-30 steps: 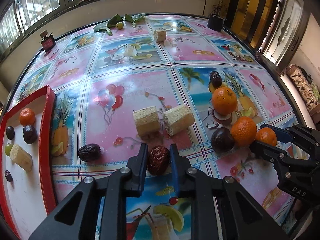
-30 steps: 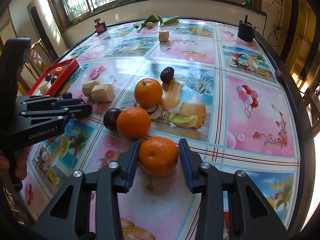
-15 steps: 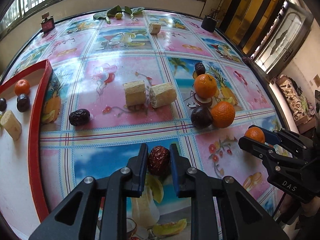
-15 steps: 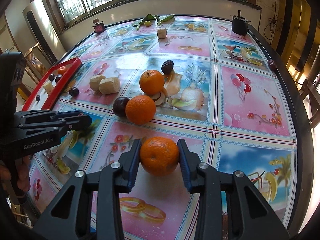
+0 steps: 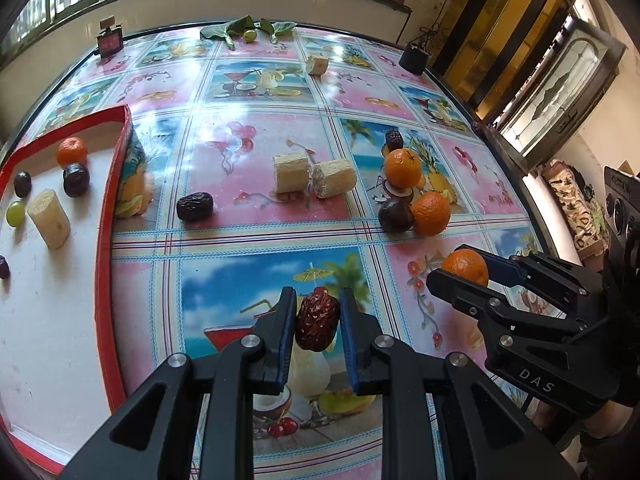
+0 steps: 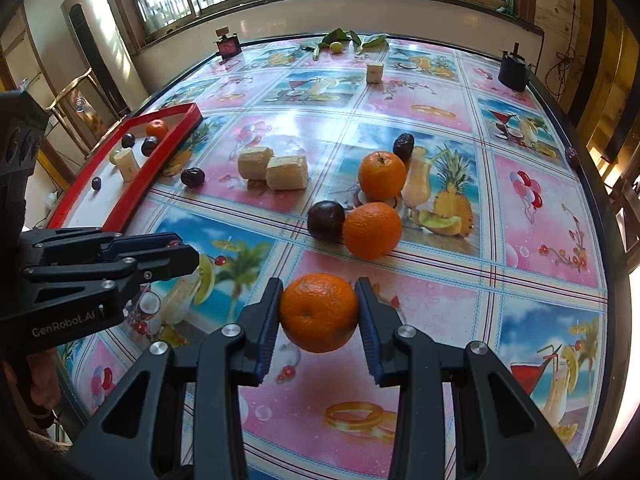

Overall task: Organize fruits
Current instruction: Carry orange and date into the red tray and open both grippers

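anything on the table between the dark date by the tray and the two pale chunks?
Nothing. In the left wrist view the cloth is bare between the date and the chunks; the right wrist view agrees.

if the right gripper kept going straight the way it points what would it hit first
Most likely the loose orange just ahead, touching a dark plum. The right gripper already holds an orange above the table; height is unclear, so it might pass over.

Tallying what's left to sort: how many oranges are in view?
4: one orange in the right gripper jaws, two oranges loose mid-table, one small orange in the red tray. None seem hidden.
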The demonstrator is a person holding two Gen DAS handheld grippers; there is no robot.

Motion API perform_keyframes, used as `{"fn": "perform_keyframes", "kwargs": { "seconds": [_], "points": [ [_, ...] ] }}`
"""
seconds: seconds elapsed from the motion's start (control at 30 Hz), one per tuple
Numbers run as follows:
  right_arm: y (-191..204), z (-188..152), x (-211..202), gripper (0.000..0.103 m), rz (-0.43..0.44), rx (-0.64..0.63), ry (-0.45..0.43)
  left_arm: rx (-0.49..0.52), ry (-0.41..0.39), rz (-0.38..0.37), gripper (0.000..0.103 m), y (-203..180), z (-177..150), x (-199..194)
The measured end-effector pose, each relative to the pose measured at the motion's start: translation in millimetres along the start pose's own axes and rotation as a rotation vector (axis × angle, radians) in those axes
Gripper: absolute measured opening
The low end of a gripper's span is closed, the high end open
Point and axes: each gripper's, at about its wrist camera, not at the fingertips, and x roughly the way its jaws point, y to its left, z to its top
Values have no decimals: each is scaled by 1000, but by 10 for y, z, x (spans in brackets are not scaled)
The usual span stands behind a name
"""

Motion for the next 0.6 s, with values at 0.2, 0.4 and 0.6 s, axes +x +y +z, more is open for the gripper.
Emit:
{"fn": "perform_keyframes", "kwargs": {
  "seconds": [0.2,0.4,0.6],
  "points": [
    [290,158,36,39,24,-34,-7,-41,-39,12,21,241,31,-216],
    [665,334,89,39,59,-84,-17,-85,-75,36,20,529,41,-405],
    [1091,528,187,39,108,-143,-22,-143,-104,75,20,923,6,-575]
  ]
}}
